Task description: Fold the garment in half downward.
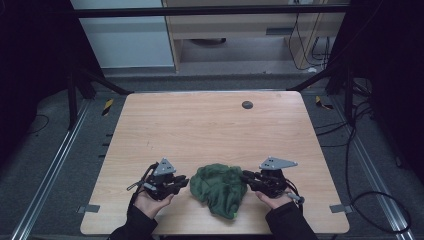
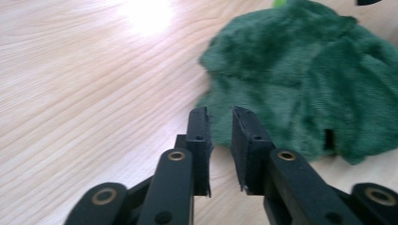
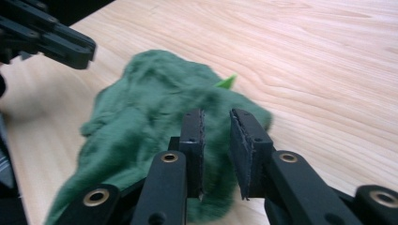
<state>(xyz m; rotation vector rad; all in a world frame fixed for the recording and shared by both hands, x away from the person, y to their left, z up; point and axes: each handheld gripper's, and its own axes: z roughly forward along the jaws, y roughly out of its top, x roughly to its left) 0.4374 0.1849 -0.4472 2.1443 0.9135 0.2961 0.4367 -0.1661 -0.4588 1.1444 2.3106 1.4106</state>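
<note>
At the bottom of the high view, a person's two hands held the black two-jaw left gripper (image 1: 181, 183) and right gripper (image 1: 246, 176), each with its jaws a narrow gap apart and gripping nothing. Between them, low centre on the pale wood-grain table (image 1: 210, 125), lay the crumpled dark green fleecy cloth (image 1: 220, 189), just beside both sets of jaws. It looked light, soft and limp, likely to sag when lifted; a raised fold at its edge seemed the best hold. Higher up sat a small dark round disc (image 1: 247, 104), then grey floor and cables.
</note>
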